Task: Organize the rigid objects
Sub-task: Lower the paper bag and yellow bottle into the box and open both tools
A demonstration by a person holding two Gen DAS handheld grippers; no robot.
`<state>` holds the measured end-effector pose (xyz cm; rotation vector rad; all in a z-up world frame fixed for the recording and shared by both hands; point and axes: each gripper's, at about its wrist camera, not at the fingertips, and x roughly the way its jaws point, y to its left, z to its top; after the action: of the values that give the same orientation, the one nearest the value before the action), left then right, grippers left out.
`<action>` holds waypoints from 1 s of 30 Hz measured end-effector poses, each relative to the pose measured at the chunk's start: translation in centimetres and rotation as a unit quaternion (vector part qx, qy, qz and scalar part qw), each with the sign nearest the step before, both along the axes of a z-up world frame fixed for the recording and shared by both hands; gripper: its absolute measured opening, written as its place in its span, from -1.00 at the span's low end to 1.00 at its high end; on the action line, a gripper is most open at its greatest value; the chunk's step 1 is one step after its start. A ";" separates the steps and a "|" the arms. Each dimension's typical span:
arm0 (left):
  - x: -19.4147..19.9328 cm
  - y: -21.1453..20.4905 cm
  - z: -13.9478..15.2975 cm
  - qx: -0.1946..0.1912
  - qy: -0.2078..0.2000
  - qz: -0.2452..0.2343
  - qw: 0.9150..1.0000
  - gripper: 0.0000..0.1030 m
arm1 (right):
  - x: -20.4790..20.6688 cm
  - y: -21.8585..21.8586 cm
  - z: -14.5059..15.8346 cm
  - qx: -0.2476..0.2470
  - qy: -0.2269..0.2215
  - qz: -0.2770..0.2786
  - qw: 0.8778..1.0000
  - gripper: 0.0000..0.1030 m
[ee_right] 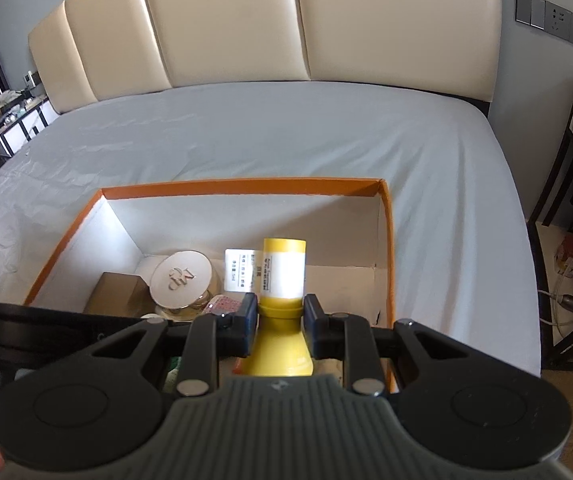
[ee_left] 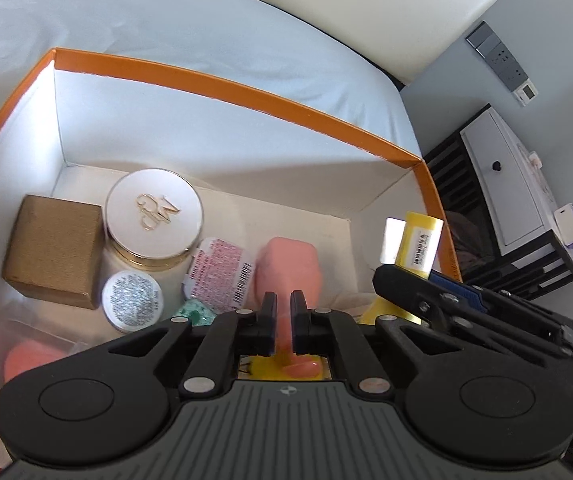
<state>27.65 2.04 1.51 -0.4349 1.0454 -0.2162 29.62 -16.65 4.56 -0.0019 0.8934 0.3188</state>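
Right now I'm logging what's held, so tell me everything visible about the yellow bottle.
The yellow bottle looks like glossy plastic, with a white printed label around its body and a narrower neck. The right hand-held gripper is shut on that neck, holding it above the orange-rimmed box. Its far end points away from the camera.

Orange box (ee_right: 386, 240): open top, entry unobstructed from above. Left floor crowded: gold box (ee_left: 54, 252), white round jar (ee_left: 154, 208), small tin (ee_left: 132, 302), packets touching. Right floor beside pink bottle (ee_left: 290, 268) bare. Surrounding bed (ee_right: 286, 132) clear.
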 end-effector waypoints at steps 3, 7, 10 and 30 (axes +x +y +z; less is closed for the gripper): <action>0.1 0.2 -0.2 0.007 0.000 0.003 1.000 -0.84 | 1.2 1.0 -1.2 -0.046 0.024 -0.010 0.999 -0.55; 0.4 0.1 -0.6 0.008 0.003 -0.003 1.000 -0.81 | 1.5 1.9 -1.9 -0.084 0.020 0.002 0.996 -0.55; 0.6 0.4 -0.9 0.004 0.001 0.000 1.000 -0.79 | 2.1 2.4 -1.9 -0.096 0.014 0.001 0.995 -0.55; -0.1 1.0 0.5 0.005 -0.021 0.003 1.000 -0.67 | 1.6 3.8 -0.7 -0.153 -0.016 0.007 0.988 -0.48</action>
<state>27.52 3.09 2.03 -0.4235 1.0040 -0.2134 31.18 -12.88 3.89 -0.2963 0.9041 0.1924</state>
